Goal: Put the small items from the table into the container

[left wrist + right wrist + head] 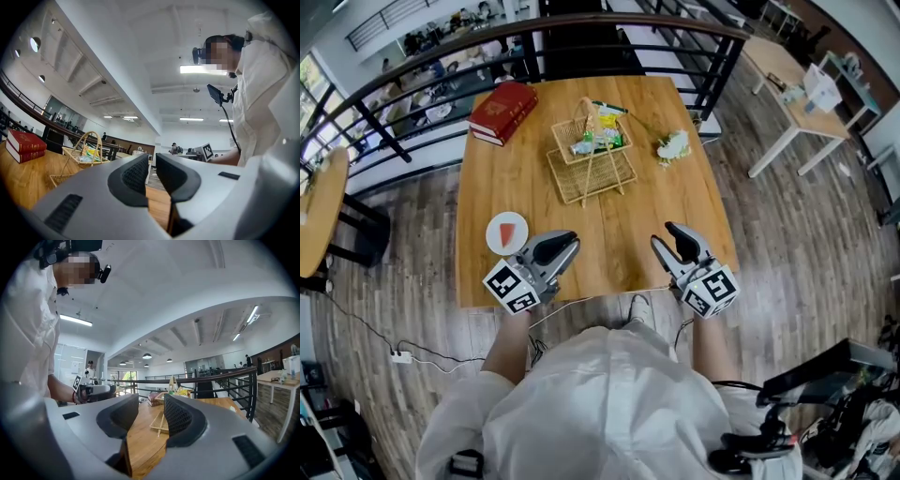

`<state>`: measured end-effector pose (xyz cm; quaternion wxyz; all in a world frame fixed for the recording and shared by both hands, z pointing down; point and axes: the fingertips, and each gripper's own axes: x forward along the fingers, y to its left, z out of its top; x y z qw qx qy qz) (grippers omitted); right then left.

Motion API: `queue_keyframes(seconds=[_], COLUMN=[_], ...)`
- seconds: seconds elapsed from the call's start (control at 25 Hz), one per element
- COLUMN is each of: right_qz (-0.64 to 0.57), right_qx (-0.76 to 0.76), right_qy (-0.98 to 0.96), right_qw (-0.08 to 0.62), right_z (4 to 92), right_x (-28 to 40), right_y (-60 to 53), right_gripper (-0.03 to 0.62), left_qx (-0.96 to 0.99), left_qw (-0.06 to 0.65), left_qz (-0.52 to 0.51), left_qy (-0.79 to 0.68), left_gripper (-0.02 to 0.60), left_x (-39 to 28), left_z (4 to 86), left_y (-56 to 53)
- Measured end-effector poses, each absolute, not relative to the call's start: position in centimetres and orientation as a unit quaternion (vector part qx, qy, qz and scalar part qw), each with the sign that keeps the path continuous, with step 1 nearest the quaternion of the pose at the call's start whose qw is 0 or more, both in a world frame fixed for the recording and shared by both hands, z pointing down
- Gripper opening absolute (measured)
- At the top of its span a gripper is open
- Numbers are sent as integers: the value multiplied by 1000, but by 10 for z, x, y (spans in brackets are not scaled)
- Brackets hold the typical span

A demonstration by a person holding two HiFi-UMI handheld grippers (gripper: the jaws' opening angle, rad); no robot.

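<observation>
A wicker basket (557,128) with a handle stands at the table's middle back and holds several wrapped items (598,141). A white flower sprig (673,146) lies to its right. A small white plate (496,241) with an orange slice (514,230) sits near the front left. My left gripper (572,240) hovers at the front edge beside the plate, its jaws a narrow gap apart and empty (152,161). My right gripper (664,234) hovers at the front right, open and empty (151,406). Both point toward the basket (84,154) (176,392).
A flat wicker lid (591,175) lies in front of the basket. A red book (502,111) rests at the back left corner. A black railing (581,28) curves behind the table. The table edge (600,295) is right under the grippers.
</observation>
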<state>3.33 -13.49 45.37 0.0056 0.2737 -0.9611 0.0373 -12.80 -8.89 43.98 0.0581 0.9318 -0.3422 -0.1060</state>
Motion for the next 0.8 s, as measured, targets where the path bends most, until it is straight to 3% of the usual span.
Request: queue_keyframes(seconds=[0.2, 0.8], right_qz=[46, 46], right_qx=[273, 261], right_qy=[-961, -964], right_qw=[3, 2], right_z=[459, 464], right_x=[27, 12], right_y=[-112, -67], right_gripper=[166, 31], left_qx=[936, 944], left_qw=[61, 63], left_qz=[-107, -112], left_qy=[-330, -304], left_gripper=[35, 35], left_x=[-129, -125], left_z=[442, 443], left_y=[-72, -43])
